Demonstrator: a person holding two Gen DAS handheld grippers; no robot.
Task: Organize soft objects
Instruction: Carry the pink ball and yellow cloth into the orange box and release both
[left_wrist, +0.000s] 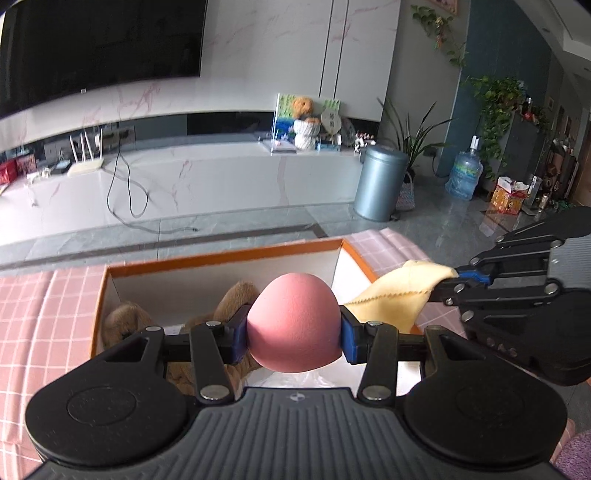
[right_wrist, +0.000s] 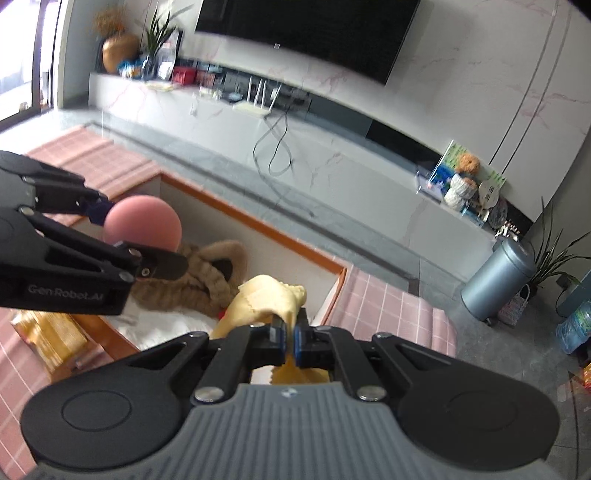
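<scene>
— How was the left gripper (left_wrist: 293, 334) seen to be set?

— Its two fingers were drawn in partway and pressed against the sides of a pink sponge (left_wrist: 293, 325), which was held squeezed between the blue pads (left_wrist: 349, 341).

— And the right gripper (right_wrist: 290, 341)?

— Its fingers were brought almost together, and a fold of yellow cloth (right_wrist: 271, 297) was pinched between them. It was held just beside the left one, angled across toward it.
</scene>
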